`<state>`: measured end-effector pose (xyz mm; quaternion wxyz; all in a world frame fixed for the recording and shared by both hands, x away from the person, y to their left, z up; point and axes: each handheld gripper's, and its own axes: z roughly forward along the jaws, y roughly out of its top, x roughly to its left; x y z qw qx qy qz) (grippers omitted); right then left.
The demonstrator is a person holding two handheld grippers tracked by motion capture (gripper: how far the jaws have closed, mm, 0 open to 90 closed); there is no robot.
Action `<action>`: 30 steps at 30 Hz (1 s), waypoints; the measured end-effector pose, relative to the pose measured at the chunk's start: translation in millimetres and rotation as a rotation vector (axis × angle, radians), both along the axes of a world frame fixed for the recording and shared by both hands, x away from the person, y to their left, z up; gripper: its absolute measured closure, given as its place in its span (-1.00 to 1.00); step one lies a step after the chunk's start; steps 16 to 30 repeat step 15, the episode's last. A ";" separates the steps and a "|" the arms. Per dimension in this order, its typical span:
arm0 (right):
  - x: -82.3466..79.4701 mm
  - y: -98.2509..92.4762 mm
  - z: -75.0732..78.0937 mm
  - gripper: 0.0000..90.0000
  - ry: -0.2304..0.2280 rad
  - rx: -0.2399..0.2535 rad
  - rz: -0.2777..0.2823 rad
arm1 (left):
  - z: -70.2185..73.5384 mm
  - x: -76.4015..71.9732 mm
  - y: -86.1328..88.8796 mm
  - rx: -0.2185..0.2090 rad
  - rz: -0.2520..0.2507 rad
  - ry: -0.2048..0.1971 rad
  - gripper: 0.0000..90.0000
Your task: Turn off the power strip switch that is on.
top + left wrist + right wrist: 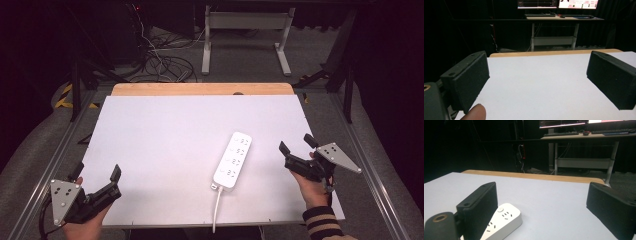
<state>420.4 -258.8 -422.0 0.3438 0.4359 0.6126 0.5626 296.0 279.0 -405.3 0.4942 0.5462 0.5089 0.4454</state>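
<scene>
The power strip (232, 160) lies flat on the white tabletop (165, 150), at 4 o'clock from its centre, its cable (216, 210) trailing toward 6 o'clock. It is judged rigid, light and smooth-shelled, likely to slide if pushed; a hold across the narrow width at mid-length is advised. The right claw (296, 150) is held at 3 o'clock of the strip, jaws apart, tilted toward it. The left claw (97, 172) is held low at 8 o'clock, jaws apart, nothing between them.
</scene>
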 end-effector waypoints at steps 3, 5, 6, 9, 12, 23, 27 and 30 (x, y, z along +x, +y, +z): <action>-0.2 0.3 -0.1 -0.77 0.000 0.000 0.002 | -0.1 0.6 -0.3 0.001 -0.001 -0.001 -0.89; 0.0 0.0 -0.1 -0.77 0.001 0.000 0.001 | -0.3 0.8 -0.7 0.002 -0.003 -0.002 -0.89; -0.1 -0.2 0.0 -0.77 0.003 0.001 0.000 | -0.2 0.8 -0.6 0.005 -0.004 0.000 -0.89; -0.1 -0.3 0.0 -0.77 -0.001 -0.001 -0.002 | -0.3 0.6 -0.7 0.004 -0.003 0.000 -0.89; 0.0 0.5 0.1 -0.77 -0.002 -0.003 0.000 | 0.0 0.6 -0.1 0.002 -0.002 -0.001 -0.89; 0.4 1.6 -0.1 -0.76 -0.003 -0.006 0.002 | -0.4 1.4 0.0 0.002 -0.003 0.002 -0.89; 0.4 1.6 -0.1 -0.76 -0.003 -0.006 0.002 | -0.4 1.4 0.0 0.002 -0.003 0.002 -0.89; 0.4 1.6 -0.1 -0.76 -0.003 -0.006 0.002 | -0.4 1.4 0.0 0.002 -0.003 0.002 -0.89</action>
